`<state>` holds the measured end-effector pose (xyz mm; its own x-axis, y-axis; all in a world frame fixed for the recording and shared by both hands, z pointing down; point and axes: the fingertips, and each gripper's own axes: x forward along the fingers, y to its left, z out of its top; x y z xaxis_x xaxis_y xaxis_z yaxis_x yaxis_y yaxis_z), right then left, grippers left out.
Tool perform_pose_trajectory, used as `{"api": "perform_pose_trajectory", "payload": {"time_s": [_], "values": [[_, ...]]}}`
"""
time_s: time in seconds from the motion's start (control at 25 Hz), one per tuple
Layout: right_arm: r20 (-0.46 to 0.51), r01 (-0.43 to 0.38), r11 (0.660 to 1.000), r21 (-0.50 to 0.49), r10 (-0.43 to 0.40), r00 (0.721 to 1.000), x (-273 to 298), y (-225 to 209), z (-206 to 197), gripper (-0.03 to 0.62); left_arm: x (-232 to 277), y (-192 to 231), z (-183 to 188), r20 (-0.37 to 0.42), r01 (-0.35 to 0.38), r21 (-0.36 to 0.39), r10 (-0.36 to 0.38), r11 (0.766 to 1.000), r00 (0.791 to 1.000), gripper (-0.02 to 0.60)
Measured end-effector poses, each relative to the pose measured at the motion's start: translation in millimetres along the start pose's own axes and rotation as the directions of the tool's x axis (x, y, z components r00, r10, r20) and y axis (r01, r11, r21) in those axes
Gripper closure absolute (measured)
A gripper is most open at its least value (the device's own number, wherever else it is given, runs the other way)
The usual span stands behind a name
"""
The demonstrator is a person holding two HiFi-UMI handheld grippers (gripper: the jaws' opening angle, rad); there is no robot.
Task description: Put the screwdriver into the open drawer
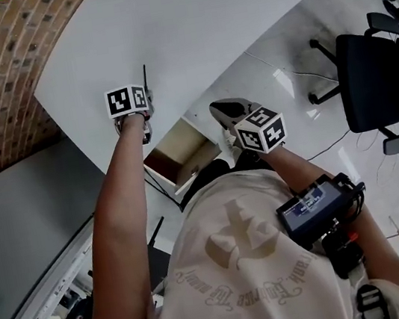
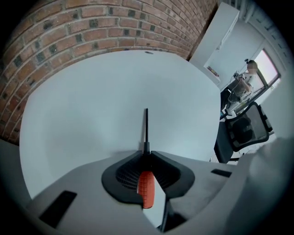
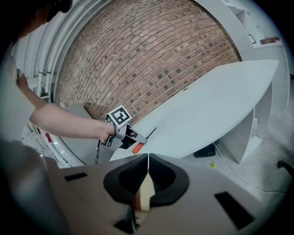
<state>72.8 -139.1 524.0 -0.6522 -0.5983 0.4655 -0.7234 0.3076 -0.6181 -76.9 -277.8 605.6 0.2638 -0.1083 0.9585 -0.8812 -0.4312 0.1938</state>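
Observation:
The screwdriver (image 2: pixel 146 188) has an orange handle and a thin dark shaft (image 2: pixel 146 126) that lies over the white table (image 2: pixel 92 101). My left gripper (image 2: pixel 146 152) is shut on it where handle meets shaft, pointing steeply down at the tabletop. In the head view the left gripper (image 1: pixel 147 104) sits near the table's (image 1: pixel 184 21) front edge, the shaft (image 1: pixel 145 77) sticking out beyond it. The open drawer (image 1: pixel 172 156), beige inside, hangs under that edge. My right gripper (image 1: pixel 216 106) hovers shut and empty beside the drawer. From the right gripper view (image 3: pixel 148 157) the left gripper (image 3: pixel 138 139) and orange handle (image 3: pixel 137 148) show.
A brick wall (image 2: pixel 92 27) curves behind the table. A black office chair (image 1: pixel 376 80) stands on the pale floor to the right. A black box (image 3: pixel 205 150) and a cable lie on the floor under the table. The person's torso fills the lower head view.

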Motion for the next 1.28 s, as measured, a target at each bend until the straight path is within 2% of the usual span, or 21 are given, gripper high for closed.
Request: {"api": "perform_pose_trajectory", "payload": {"time_s": [0.36,0.56,0.92,1.28], "values": [[-0.012,0.002,1.0,0.02,-0.002,1.0,-1.7,-1.0,-5.5,0.571,-8.9,3.9,-0.5,0.087,0.092,-0.079,-0.085,0.993,0.993,0.512],[-0.037,-0.014,0.999,-0.032,0.013,0.999,4.0,7.0,-8.6,0.571,-20.2,-3.9,-8.3,0.147,0.132,-0.071,-0.121,0.989,0.982,0.514],[-0.073,-0.063,0.996,-0.057,0.058,0.996,16.0,25.8,-15.8,0.571,-50.6,-10.8,-14.1,0.288,0.168,-0.064,-0.143,0.984,0.947,0.514],[-0.099,-0.098,0.992,-0.08,0.09,0.991,21.1,41.7,-22.5,0.571,-83.5,-18.1,-20.8,0.381,0.204,-0.073,-0.162,0.976,0.91,0.514]]}}
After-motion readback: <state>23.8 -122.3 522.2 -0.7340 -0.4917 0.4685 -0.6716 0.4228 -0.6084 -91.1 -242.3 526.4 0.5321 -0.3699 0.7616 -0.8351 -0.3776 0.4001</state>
